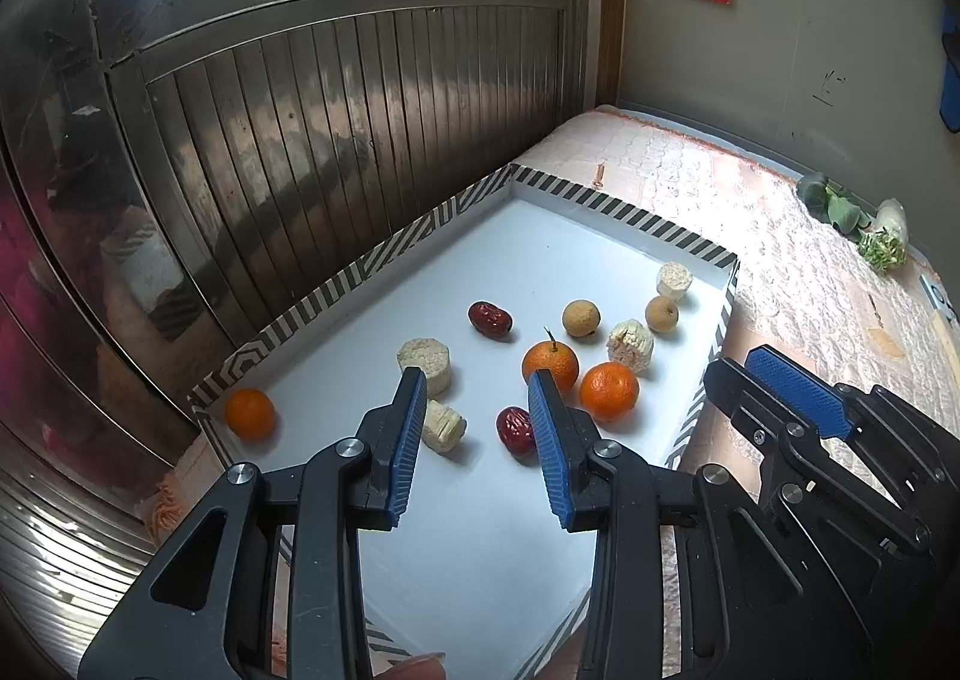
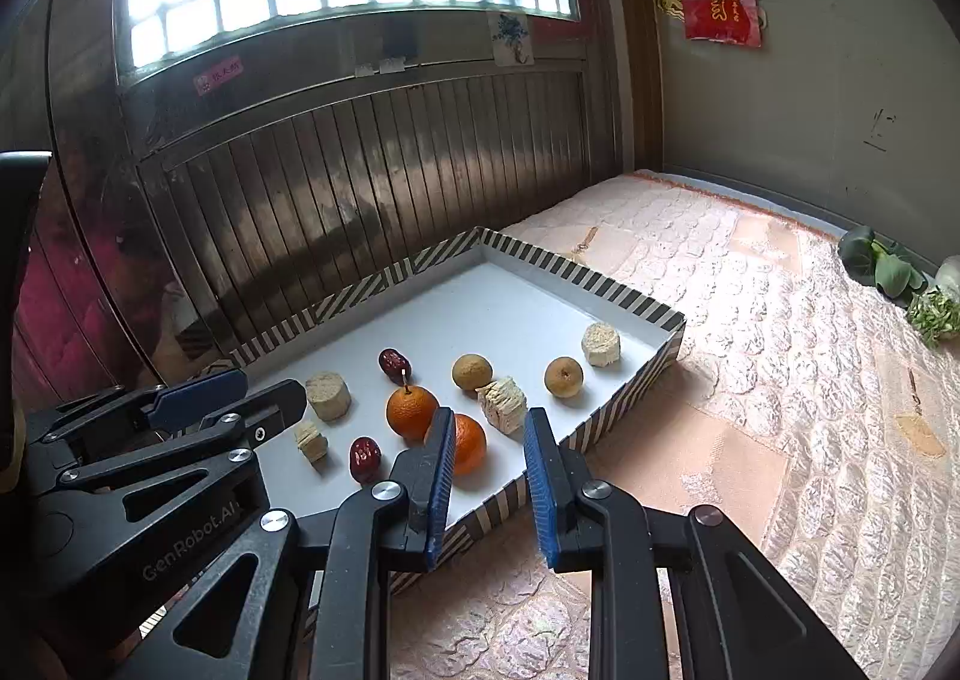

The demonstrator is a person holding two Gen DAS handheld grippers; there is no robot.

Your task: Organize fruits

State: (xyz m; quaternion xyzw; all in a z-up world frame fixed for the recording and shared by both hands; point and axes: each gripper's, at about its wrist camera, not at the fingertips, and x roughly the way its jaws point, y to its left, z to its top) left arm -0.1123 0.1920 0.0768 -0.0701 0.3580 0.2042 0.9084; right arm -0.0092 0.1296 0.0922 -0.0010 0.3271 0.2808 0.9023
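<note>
White and flat inside, the striped-rimmed tray [image 1: 624, 215] lies on a quilted mattress [image 2: 750, 332], its long far side against a ribbed metal door [image 1: 336, 140]. One mandarin [image 1: 250, 414] sits alone in the tray's near corner beside the door; a stemmed mandarin [image 1: 550, 364] and a third mandarin [image 1: 608, 390] touch each other near the tray's middle. Two red dates [image 1: 489, 319] [image 1: 517, 429], two brown longans [image 1: 581, 318] [image 1: 662, 313] and four pale corn-cob pieces [image 1: 424, 366] lie scattered around them, one cob piece [image 1: 674, 279] close to the tray's far edge. The left tongs [image 1: 477, 431] hover above the tray with blue pads parted, holding nothing. The right tongs [image 2: 487, 470] hang over the tray's near rim, pads also apart and empty. Leafy greens [image 2: 882, 269] rest at the mattress's far side.
</note>
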